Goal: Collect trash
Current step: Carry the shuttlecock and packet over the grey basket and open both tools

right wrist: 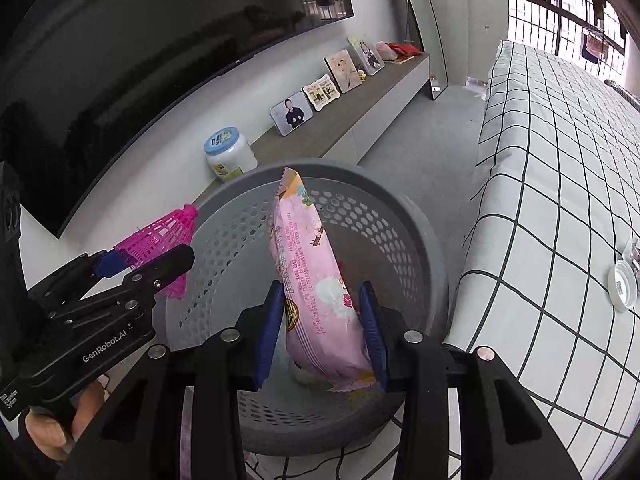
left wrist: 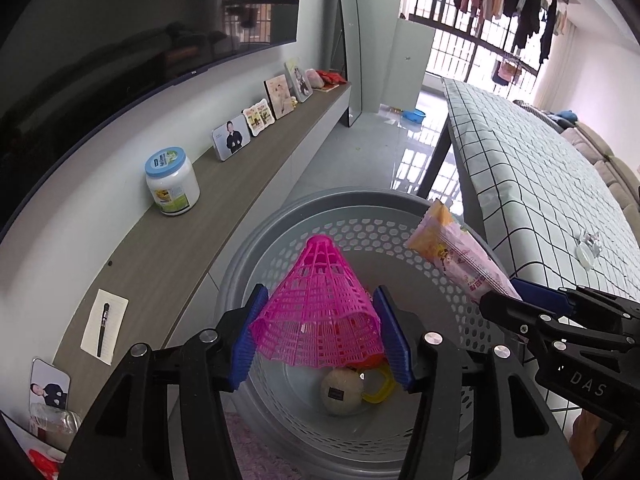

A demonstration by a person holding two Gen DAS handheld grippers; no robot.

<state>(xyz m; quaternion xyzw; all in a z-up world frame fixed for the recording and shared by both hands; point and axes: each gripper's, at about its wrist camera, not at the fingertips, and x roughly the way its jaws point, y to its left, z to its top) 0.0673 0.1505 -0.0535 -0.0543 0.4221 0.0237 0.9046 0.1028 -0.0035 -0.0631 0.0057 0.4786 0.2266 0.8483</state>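
My left gripper [left wrist: 320, 332] is shut on a pink plastic shuttlecock [left wrist: 320, 304], held above the grey perforated bin [left wrist: 280, 216]. It also shows in the right wrist view [right wrist: 160, 240]. My right gripper [right wrist: 322, 324] is shut on a pink snack wrapper [right wrist: 312, 276], held upright over the bin [right wrist: 420, 232]. The wrapper also shows in the left wrist view [left wrist: 460, 260]. In the bin lie a beige ball [left wrist: 342, 392] and a yellow ring [left wrist: 380, 388].
A long low shelf [left wrist: 200, 232] along the wall carries a white jar [left wrist: 172, 182], photo frames [left wrist: 231, 137] and a notepad with pen [left wrist: 105, 326]. A table with a checked cloth [left wrist: 540, 184] stands right of the bin, with a white lid [right wrist: 622, 286] on it.
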